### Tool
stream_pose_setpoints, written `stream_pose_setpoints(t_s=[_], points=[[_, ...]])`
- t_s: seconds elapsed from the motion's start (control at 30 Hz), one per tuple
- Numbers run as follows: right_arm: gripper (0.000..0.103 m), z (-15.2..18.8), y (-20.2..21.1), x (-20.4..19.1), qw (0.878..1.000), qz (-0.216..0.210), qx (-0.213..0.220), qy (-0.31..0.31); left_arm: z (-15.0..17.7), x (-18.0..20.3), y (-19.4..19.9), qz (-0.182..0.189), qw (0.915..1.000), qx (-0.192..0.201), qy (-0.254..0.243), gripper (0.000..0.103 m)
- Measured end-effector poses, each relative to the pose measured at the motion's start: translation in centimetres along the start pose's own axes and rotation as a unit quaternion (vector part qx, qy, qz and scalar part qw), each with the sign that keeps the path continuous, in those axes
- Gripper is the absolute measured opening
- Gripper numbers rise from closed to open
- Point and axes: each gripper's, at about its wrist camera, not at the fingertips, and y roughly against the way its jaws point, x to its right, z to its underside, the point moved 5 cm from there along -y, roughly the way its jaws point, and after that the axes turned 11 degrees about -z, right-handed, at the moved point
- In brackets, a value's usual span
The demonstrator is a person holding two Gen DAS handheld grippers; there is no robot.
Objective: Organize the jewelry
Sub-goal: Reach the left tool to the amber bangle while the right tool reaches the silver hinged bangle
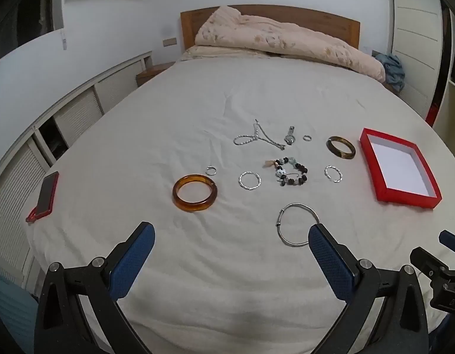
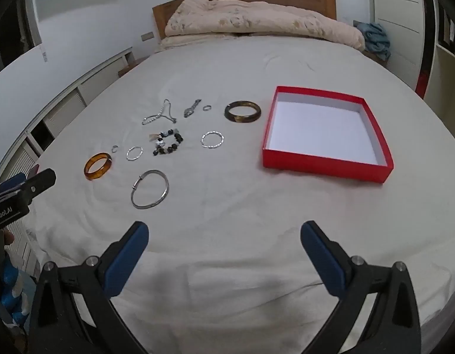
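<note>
Left gripper (image 1: 232, 237): we hold it low over the near edge of the bed, its blue fingers (image 1: 133, 262) spread wide and holding nothing.
Right gripper (image 2: 224, 236): we hold it the same way, fingers (image 2: 125, 261) wide apart, nothing between them.
Bed sheet (image 1: 227, 280): white and wrinkled; all the jewelry lies on it.
Thin silver bangle (image 1: 298, 224): the nearest piece, just beyond the left gripper's right finger.
Amber bangle (image 1: 195, 192): to the left, flat on the sheet.
Middle row: a small ring (image 1: 211, 170), a twisted silver hoop (image 1: 250, 180), a beaded bracelet (image 1: 291, 172) and a second twisted hoop (image 1: 333, 173), each apart from the others.
Far row: a silver chain (image 1: 258, 137), a small silver watch (image 1: 290, 135), another small ring (image 1: 307, 138) and a dark brown bangle (image 1: 341, 147).
Red box (image 2: 326, 165): open, with a white inside, on the right of the jewelry, near the dark bangle but not touching it.
Red phone (image 1: 46, 196): at the left edge of the bed.
Far end: a beige duvet (image 1: 286, 41) is bunched against the wooden headboard (image 1: 339, 22).
</note>
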Motion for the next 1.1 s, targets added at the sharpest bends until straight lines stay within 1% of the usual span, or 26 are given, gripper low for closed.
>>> stream_pose_setpoints(t_s=[0.33,0.37,0.4,0.57,0.7,0.73,0.9,0.93,0.97,1.0,1.07,1.1], points=[[0.103,-0.2,-1.7,-0.6,1.0,-0.006,-0.022,0.002,-0.3,0.0,-1.6,0.003,0.9999,-0.014,-0.007,0.102],[0.103,0.1,-1.4,-0.7,1.0,-0.007,-0.025,0.003,-0.2,-0.1,-1.7,0.004,0.9999,-0.015,-0.006,0.102],[0.103,-0.4,-2.1,-0.8,1.0,-0.007,-0.027,0.003,-0.2,0.1,-1.8,0.005,0.9999,-0.015,-0.005,0.102],[0.103,-0.7,-3.1,-1.5,0.999,-0.012,-0.034,0.007,-0.1,-0.2,-2.7,0.0,0.9996,-0.026,-0.01,0.102],[0.102,-0.7,-4.0,-1.8,0.998,-0.017,-0.053,0.009,-0.2,-0.3,-3.5,-0.001,0.9995,-0.027,-0.017,0.102],[0.102,-0.7,-4.3,-1.9,0.998,-0.014,-0.061,0.012,-0.1,-0.3,-3.6,-0.001,0.9991,-0.038,-0.021,0.102],[0.102,-1.3,-5.3,-2.2,0.998,-0.013,-0.058,0.026,-0.1,-0.5,-4.4,0.003,0.9984,-0.051,-0.022,0.102],[0.102,-1.4,-5.5,-2.4,0.998,-0.015,-0.056,0.027,-0.1,-0.5,-4.5,0.003,0.9979,-0.06,-0.025,0.102],[0.102,-1.5,-5.7,-2.5,0.998,-0.016,-0.056,0.029,-0.1,-0.6,-4.7,0.003,0.998,-0.059,-0.023,0.102],[0.101,-1.5,-5.7,-2.8,0.998,-0.027,-0.053,0.023,-0.4,-0.6,-4.9,0.001,0.9985,-0.051,-0.022,0.102],[0.1,-1.5,-6.0,-3.1,0.997,-0.031,-0.06,0.025,-0.5,-0.8,-5.3,0.0,0.9984,-0.052,-0.022,0.102],[0.096,-1.5,-6.2,-3.1,0.997,-0.029,-0.066,0.027,-0.5,-0.8,-5.5,0.0,0.9984,-0.052,-0.022,0.102]])
